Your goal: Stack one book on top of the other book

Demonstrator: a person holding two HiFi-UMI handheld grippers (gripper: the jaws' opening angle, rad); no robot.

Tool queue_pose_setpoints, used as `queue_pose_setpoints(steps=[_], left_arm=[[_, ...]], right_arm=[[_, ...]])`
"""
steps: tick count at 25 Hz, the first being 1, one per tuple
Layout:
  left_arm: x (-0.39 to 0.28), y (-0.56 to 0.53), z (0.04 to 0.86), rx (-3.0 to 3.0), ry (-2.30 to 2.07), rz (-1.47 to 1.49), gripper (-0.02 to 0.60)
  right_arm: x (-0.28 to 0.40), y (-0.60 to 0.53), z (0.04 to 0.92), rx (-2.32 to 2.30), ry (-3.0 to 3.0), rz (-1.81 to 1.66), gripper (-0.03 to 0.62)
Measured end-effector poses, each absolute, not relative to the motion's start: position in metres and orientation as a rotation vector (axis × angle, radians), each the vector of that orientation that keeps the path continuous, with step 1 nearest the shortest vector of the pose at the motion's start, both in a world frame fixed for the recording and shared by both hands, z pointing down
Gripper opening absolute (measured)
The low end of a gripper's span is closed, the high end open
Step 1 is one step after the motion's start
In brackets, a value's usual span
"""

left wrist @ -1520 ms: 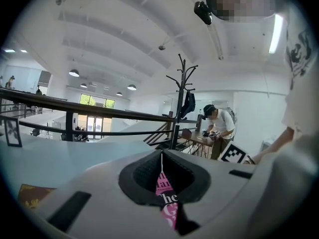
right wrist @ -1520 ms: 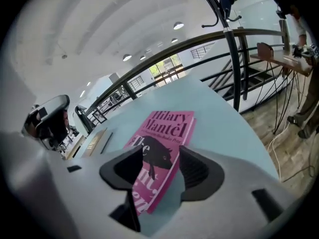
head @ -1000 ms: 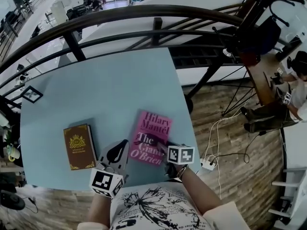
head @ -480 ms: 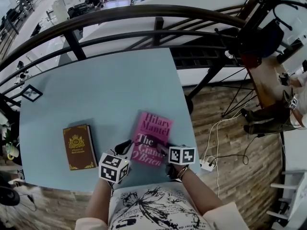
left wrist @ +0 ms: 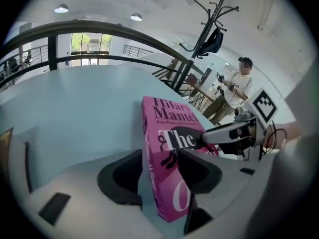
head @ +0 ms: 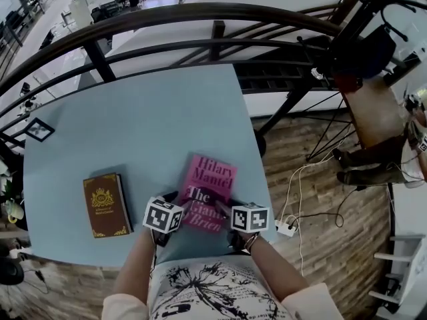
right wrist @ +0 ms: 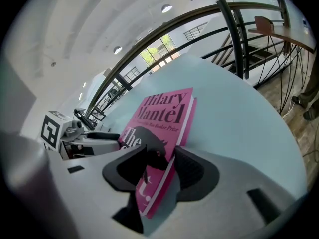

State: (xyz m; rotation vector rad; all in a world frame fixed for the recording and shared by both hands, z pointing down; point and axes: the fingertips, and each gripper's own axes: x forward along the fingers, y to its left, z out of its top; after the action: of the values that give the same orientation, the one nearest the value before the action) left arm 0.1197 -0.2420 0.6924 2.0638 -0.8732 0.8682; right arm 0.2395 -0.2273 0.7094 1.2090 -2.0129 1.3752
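A pink paperback [head: 208,191] lies on the light blue table [head: 147,125], near its front edge. A brown hardback [head: 105,205] lies flat to its left, apart from it. My left gripper [head: 177,204] is at the pink book's near left corner. Its jaws are opening, and the spine [left wrist: 149,153] stands between them with gaps on both sides [left wrist: 159,176]. My right gripper [head: 224,209] is at the near right corner. It is shut on the pink book's [right wrist: 159,118] edge, one jaw over the cover and one under [right wrist: 159,171].
A black curved railing [head: 200,25] runs behind the table. A small dark framed thing [head: 39,130] lies at the table's far left. Right of the table is wooden floor with cables and a power strip [head: 287,229]. A person [left wrist: 239,83] stands beyond.
My left gripper has come down from above the table to the pink book's near left corner, and its jaws have gone from shut to open. The right gripper has stayed put.
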Motion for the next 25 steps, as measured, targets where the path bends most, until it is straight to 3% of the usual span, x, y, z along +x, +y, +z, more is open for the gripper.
queue_pose_setpoints(steps=[16, 25], left_arm=[[0.119, -0.236, 0.694, 2.008, -0.861, 0.809, 0.186], [0.063, -0.219, 0.649, 2.001, -0.993, 0.719, 0.183]], right_arm=[[0.236, -0.224, 0.705, 1.287, -1.962, 1.358, 0.163], [0.182, -0.223, 0.656, 1.252, -2.043, 1.278, 0.153]])
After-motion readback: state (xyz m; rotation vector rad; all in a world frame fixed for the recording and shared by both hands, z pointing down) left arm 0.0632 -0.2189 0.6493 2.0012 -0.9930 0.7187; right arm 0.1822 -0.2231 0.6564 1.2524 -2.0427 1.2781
